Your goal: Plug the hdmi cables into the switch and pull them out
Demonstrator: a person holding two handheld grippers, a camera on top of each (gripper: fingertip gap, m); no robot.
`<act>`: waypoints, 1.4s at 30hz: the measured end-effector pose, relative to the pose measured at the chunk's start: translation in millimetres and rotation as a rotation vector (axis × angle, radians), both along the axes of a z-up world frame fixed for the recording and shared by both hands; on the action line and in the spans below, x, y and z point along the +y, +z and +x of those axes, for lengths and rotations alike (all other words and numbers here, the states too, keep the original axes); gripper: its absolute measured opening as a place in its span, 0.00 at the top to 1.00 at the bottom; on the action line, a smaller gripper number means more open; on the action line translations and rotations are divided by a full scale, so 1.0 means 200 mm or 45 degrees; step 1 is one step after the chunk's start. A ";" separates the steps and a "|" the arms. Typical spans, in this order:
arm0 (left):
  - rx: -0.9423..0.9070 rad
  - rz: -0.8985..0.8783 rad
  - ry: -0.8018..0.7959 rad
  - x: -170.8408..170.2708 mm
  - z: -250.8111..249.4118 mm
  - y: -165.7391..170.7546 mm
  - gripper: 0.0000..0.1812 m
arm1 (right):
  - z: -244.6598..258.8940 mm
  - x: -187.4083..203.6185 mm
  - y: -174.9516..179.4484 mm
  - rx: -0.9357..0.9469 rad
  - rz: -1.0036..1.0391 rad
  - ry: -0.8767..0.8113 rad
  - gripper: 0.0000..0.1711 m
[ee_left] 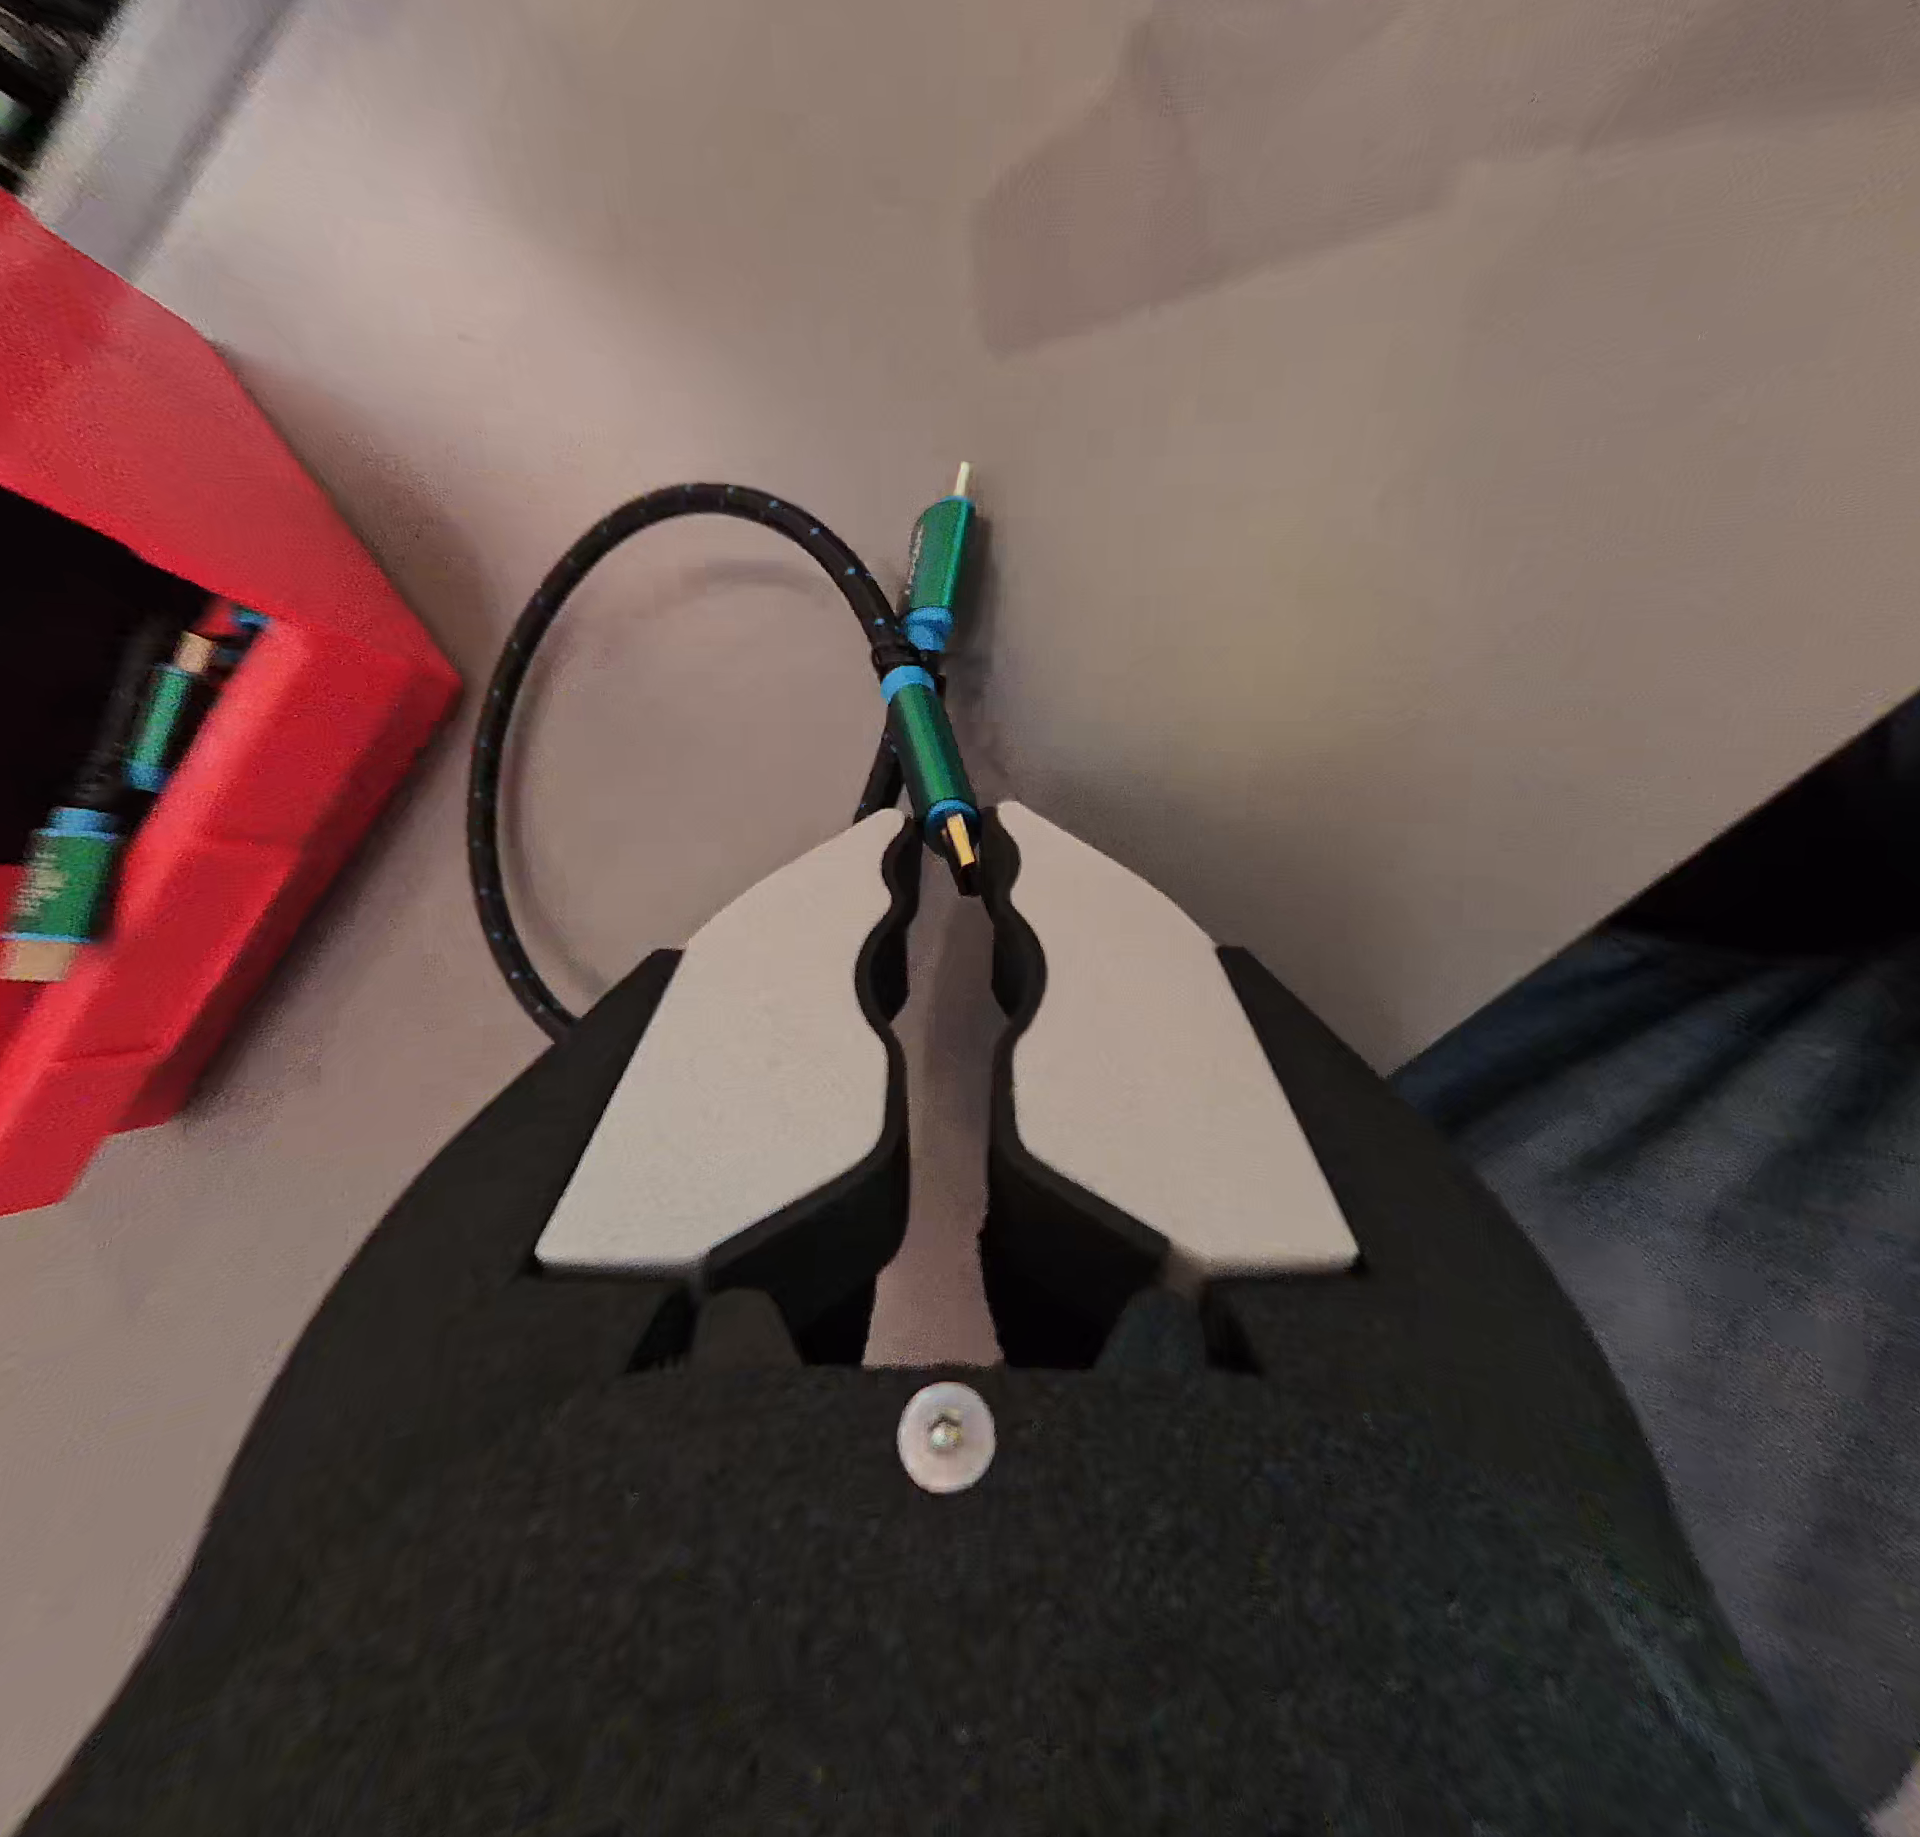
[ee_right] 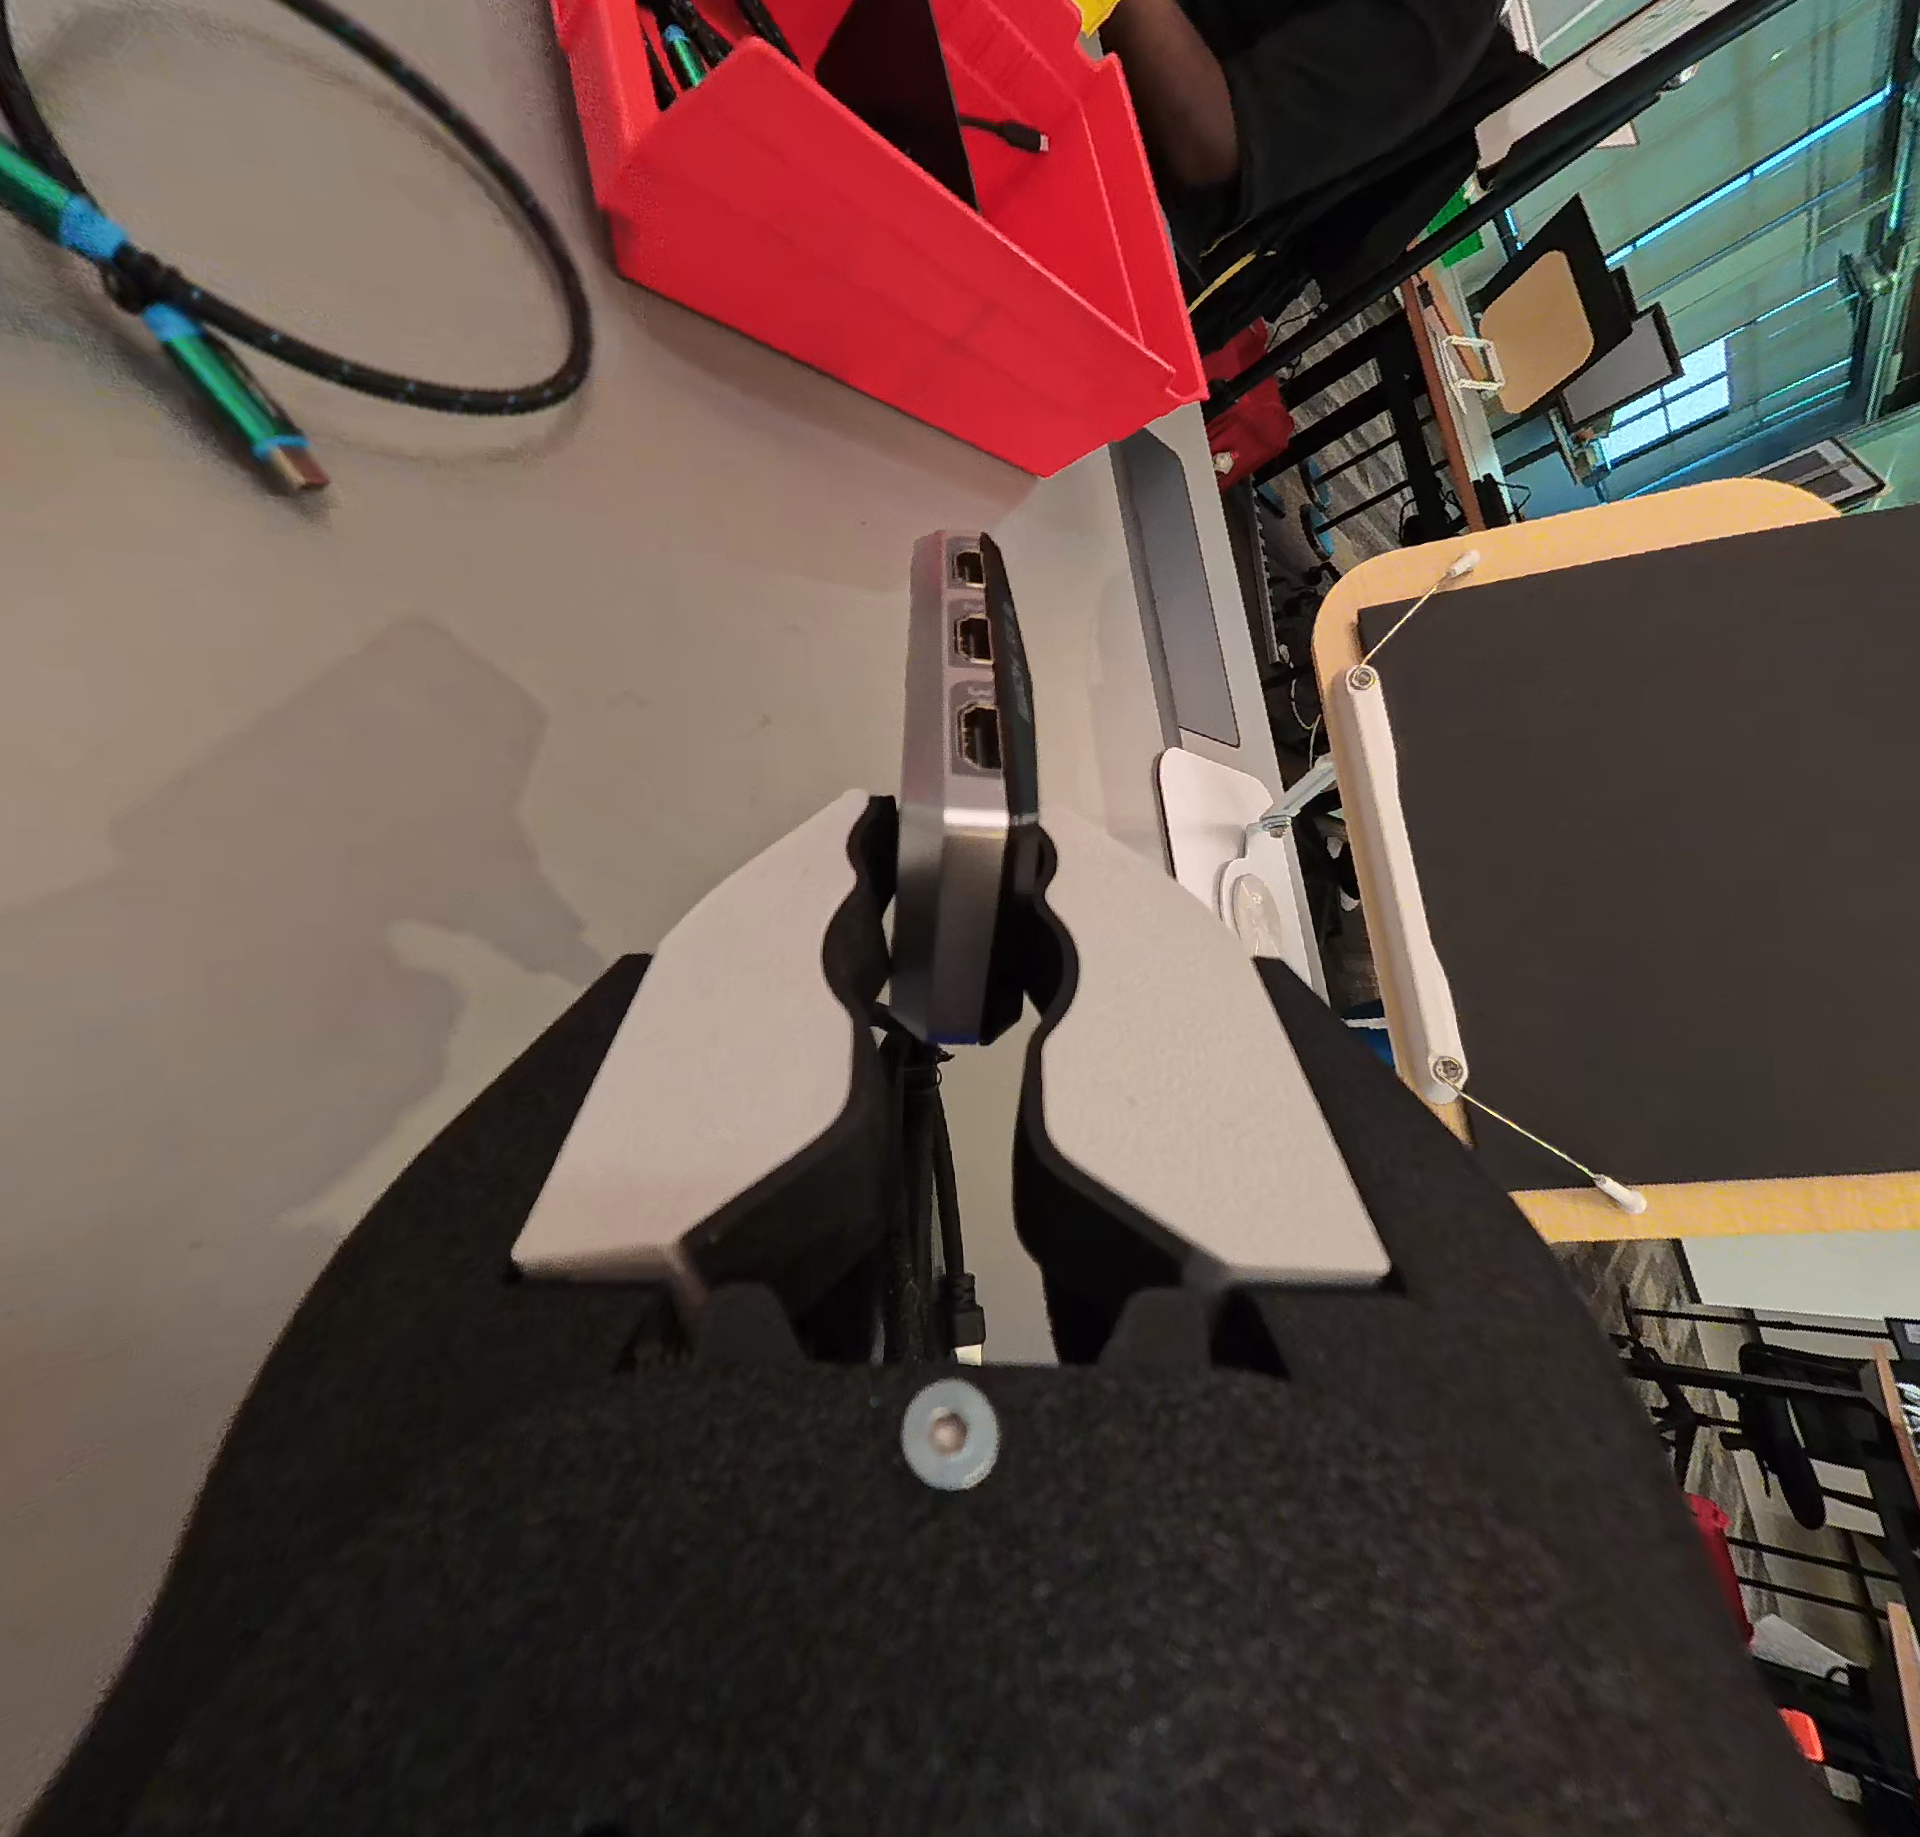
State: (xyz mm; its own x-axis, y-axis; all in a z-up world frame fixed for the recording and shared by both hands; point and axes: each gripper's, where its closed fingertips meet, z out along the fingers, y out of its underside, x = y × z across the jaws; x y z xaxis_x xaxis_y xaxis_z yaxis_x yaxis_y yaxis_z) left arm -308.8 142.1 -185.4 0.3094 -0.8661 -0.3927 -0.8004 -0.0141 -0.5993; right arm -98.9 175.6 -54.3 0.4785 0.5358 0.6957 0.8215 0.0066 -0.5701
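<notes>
A short black braided HDMI cable (ee_left: 488, 748) with green plugs lies looped on the grey table (ee_left: 1351, 540). My left gripper (ee_left: 951, 816) is just above it and slightly open; the gold tip of the near plug (ee_left: 935, 748) lies between its fingertips, not pinched. The far plug (ee_left: 940, 551) points away. My right gripper (ee_right: 956, 811) is shut on the grey HDMI switch (ee_right: 951, 696), held on edge with three empty ports facing left. The same cable (ee_right: 561, 312) shows at the upper left of the right wrist view, one plug (ee_right: 234, 395) pointing toward me.
A red bin (ee_left: 208, 748) with more green-plugged cables stands left of the loop; it also shows in the right wrist view (ee_right: 883, 260). A person's arm (ee_right: 1174, 52) is behind it. The table edge (ee_left: 1662, 852) runs close on the right. A black board (ee_right: 1662, 852) stands beyond the table.
</notes>
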 end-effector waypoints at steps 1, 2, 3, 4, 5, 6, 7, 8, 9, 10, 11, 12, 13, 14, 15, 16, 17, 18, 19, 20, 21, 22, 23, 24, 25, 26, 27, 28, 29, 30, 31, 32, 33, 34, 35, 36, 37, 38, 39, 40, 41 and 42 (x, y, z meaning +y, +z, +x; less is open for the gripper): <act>-0.008 -0.041 0.008 0.00 0.00 -0.02 0.94 | 0.00 0.00 0.00 -0.001 0.001 -0.001 0.87; -0.022 -0.084 0.011 -0.01 0.00 -0.04 0.94 | 0.00 0.00 0.00 0.001 0.002 -0.002 0.87; -0.031 -0.146 0.015 -0.02 0.00 -0.06 0.94 | 0.00 0.00 0.01 0.003 0.001 -0.002 0.87; -0.049 -0.210 0.024 -0.03 0.00 -0.07 0.94 | 0.00 0.00 0.01 0.005 0.001 -0.003 0.87; -0.090 -0.265 0.024 -0.04 0.01 -0.07 0.93 | 0.00 0.00 0.01 0.006 0.001 -0.003 0.87; -0.142 -0.322 0.016 -0.05 0.02 -0.06 0.92 | 0.01 0.00 0.01 0.007 0.000 -0.003 0.87; -0.190 -0.373 0.011 -0.07 0.03 -0.05 0.90 | 0.01 0.00 0.01 0.006 0.000 -0.003 0.87; -0.226 -0.407 0.006 -0.07 0.04 -0.04 0.90 | 0.01 0.00 0.00 0.003 -0.001 -0.004 0.87; -0.249 -0.430 -0.004 -0.08 0.04 -0.03 0.90 | 0.01 0.00 0.00 0.002 -0.001 -0.003 0.87; -0.258 -0.434 -0.009 -0.08 0.04 -0.03 0.89 | 0.00 0.00 0.00 0.004 -0.002 -0.003 0.87; -0.259 -0.420 -0.006 -0.07 0.03 -0.02 0.89 | 0.00 0.00 0.00 0.005 -0.003 -0.002 0.87; -0.255 -0.405 -0.009 -0.07 0.03 -0.02 0.89 | 0.00 0.00 0.00 0.004 -0.004 -0.002 0.87; -0.248 -0.395 -0.015 -0.07 0.03 -0.02 0.89 | 0.00 0.00 0.00 0.004 -0.004 -0.001 0.87; -0.240 -0.385 -0.020 -0.07 0.03 -0.02 0.89 | 0.00 0.00 -0.01 0.005 -0.005 -0.001 0.87; -0.230 -0.376 -0.029 -0.08 0.03 -0.02 0.88 | 0.00 0.01 -0.01 0.005 -0.007 -0.001 0.87; -0.221 -0.363 -0.042 -0.08 0.04 -0.03 0.87 | 0.00 0.01 -0.01 0.004 -0.006 -0.001 0.87; -0.211 -0.346 -0.058 -0.09 0.04 -0.03 0.87 | 0.00 0.01 -0.01 0.003 -0.006 -0.001 0.87; -0.201 -0.324 -0.077 -0.10 0.04 -0.02 0.86 | 0.00 0.01 -0.01 0.003 -0.007 -0.001 0.87; -0.189 -0.307 -0.106 -0.11 0.05 -0.02 0.85 | 0.00 0.01 -0.01 0.003 -0.006 -0.002 0.87; -0.183 -0.302 -0.159 -0.13 0.05 -0.01 0.82 | 0.00 0.01 -0.01 0.003 -0.007 -0.002 0.87; -0.194 -0.310 -0.237 -0.15 0.06 0.01 0.80 | 0.00 0.01 -0.01 0.004 -0.007 -0.003 0.87; -0.223 -0.320 -0.316 -0.18 0.07 0.05 0.78 | 0.00 0.01 -0.01 0.006 -0.006 -0.004 0.87; -0.265 -0.333 -0.375 -0.19 0.07 0.10 0.78 | 0.00 0.01 -0.01 0.007 -0.006 -0.004 0.87; -0.305 -0.363 -0.425 -0.19 0.07 0.15 0.78 | 0.00 0.01 -0.01 0.007 -0.007 -0.003 0.87; -0.329 -0.404 -0.462 -0.18 0.06 0.18 0.77 | 0.00 0.01 -0.01 0.008 -0.005 -0.003 0.87; -0.320 -0.440 -0.479 -0.16 0.05 0.20 0.73 | 0.00 0.02 0.00 0.008 -0.005 -0.004 0.87; -0.281 -0.447 -0.479 -0.12 0.03 0.21 0.71 | 0.00 0.02 0.00 0.007 -0.005 -0.005 0.87; -0.233 -0.427 -0.479 -0.09 0.01 0.20 0.71 | 0.00 0.02 0.00 0.005 -0.003 -0.006 0.87; -0.187 -0.395 -0.485 -0.07 0.00 0.19 0.71 | 0.00 0.02 0.00 0.005 -0.002 -0.006 0.87; -0.148 -0.364 -0.488 -0.06 0.00 0.18 0.71 | 0.00 0.02 0.00 0.009 -0.004 -0.006 0.87; -0.120 -0.345 -0.479 -0.06 0.00 0.16 0.71 | 0.00 0.02 0.00 0.014 -0.005 -0.007 0.87; -0.102 -0.334 -0.447 -0.06 0.01 0.14 0.71 | 0.00 0.02 0.00 0.017 -0.005 -0.007 0.87; -0.093 -0.317 -0.380 -0.05 0.02 0.11 0.71 | 0.00 0.02 -0.01 0.018 -0.006 -0.008 0.87; -0.091 -0.301 -0.290 -0.03 0.03 0.08 0.73 | 0.00 0.02 -0.01 0.016 -0.009 -0.010 0.87; -0.095 -0.300 -0.214 -0.02 0.04 0.05 0.74 | 0.01 0.02 -0.01 0.012 -0.009 -0.012 0.87; -0.113 -0.303 -0.163 -0.02 0.05 0.03 0.75 | 0.01 0.02 -0.02 0.008 -0.010 -0.014 0.87; -0.131 -0.291 -0.125 -0.03 0.06 0.02 0.77 | 0.01 0.02 -0.02 0.005 -0.011 -0.014 0.87; -0.133 -0.260 -0.104 -0.04 0.07 0.01 0.78 | 0.01 0.02 -0.02 0.003 -0.011 -0.015 0.87; -0.115 -0.216 -0.090 -0.05 0.07 0.01 0.80 | 0.01 0.03 -0.02 0.002 -0.011 -0.016 0.87; -0.084 -0.168 -0.071 -0.04 0.06 0.01 0.80 | 0.01 0.03 -0.02 0.003 -0.010 -0.015 0.87; -0.053 -0.131 -0.050 -0.04 0.06 0.01 0.80 | 0.01 0.03 -0.02 0.003 -0.009 -0.014 0.87; -0.023 -0.118 -0.030 -0.04 0.05 0.00 0.81 | 0.01 0.03 -0.02 0.003 -0.008 -0.014 0.87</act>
